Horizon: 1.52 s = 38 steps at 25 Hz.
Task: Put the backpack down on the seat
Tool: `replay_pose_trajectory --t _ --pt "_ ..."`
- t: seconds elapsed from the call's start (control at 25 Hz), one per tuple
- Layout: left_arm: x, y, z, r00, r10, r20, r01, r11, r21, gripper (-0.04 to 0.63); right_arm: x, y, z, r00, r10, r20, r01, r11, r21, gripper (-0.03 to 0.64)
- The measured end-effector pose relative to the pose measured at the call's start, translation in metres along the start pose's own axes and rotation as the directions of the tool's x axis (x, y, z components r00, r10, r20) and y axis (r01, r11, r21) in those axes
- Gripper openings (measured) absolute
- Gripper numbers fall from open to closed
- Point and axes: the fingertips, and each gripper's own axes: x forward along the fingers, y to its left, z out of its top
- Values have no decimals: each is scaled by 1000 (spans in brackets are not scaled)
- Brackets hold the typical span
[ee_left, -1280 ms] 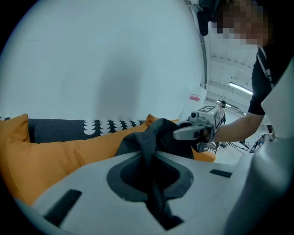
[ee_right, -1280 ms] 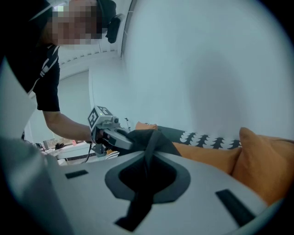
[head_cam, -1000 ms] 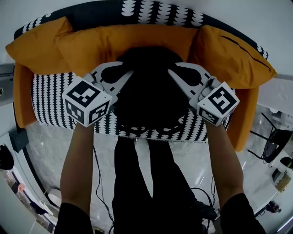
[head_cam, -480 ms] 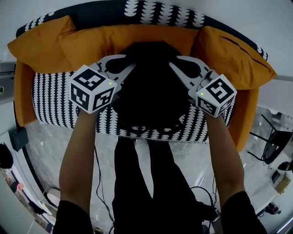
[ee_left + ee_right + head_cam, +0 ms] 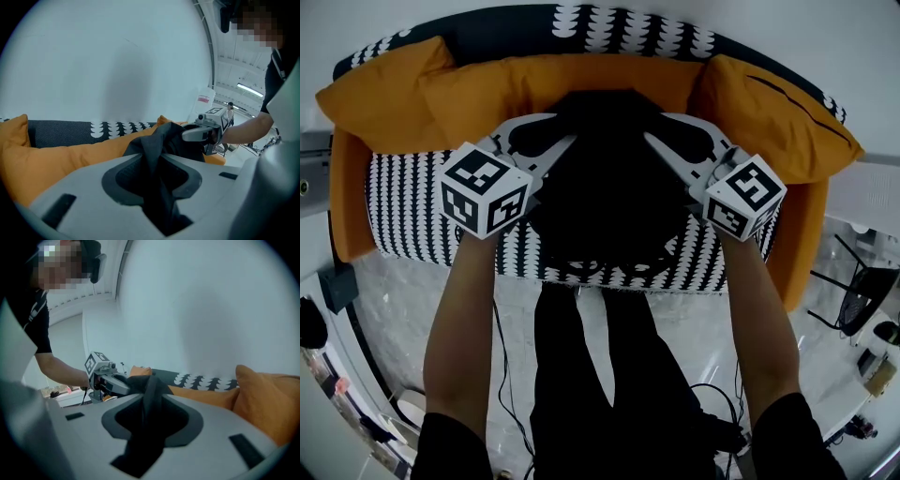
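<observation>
Patterned seat [image 5: 403,202] bears the backpack [image 5: 605,197]. We have just been opening left gripper [image 5: 558,131] and right gripper [image 5: 661,131], fabric loose between their jaws, so we judge it delivered.

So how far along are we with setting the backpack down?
Done: the black fabric backpack looks to rest on the black-and-white patterned sofa seat. In hand: the left tongs and right tongs have just been opening, with backpack fabric between the jaws of each. Left: draw both tongs clear.

both arms stretched forward; left claw [image 5: 562,129], right claw [image 5: 654,128] jaws just opening; backpack [image 5: 605,183] between each
</observation>
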Motion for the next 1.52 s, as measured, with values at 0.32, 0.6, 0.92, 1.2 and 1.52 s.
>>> replay_pose_trajectory --t 0.32,0.6,0.92,1.2,1.52 --pt "-18 4 6 998 25 55 -24 1000 -20 153 -17 -3 20 998 20 62 -22 999 36 126" --pt "-51 -5 22 987 53 151 -47 998 -45 153 -42 6 45 989 40 143 -46 998 45 123" --pt "-81 -43 70 972 30 233 -24 999 -28 118 -74 29 91 980 58 191 -58 998 -7 75" --pt "-116 -94 134 947 -12 320 -5 999 53 46 -107 64 150 959 96 266 -79 994 -74 38" --pt "-157 -158 172 921 -72 382 58 997 47 29 -149 123 199 937 185 296 -135 974 -181 31"
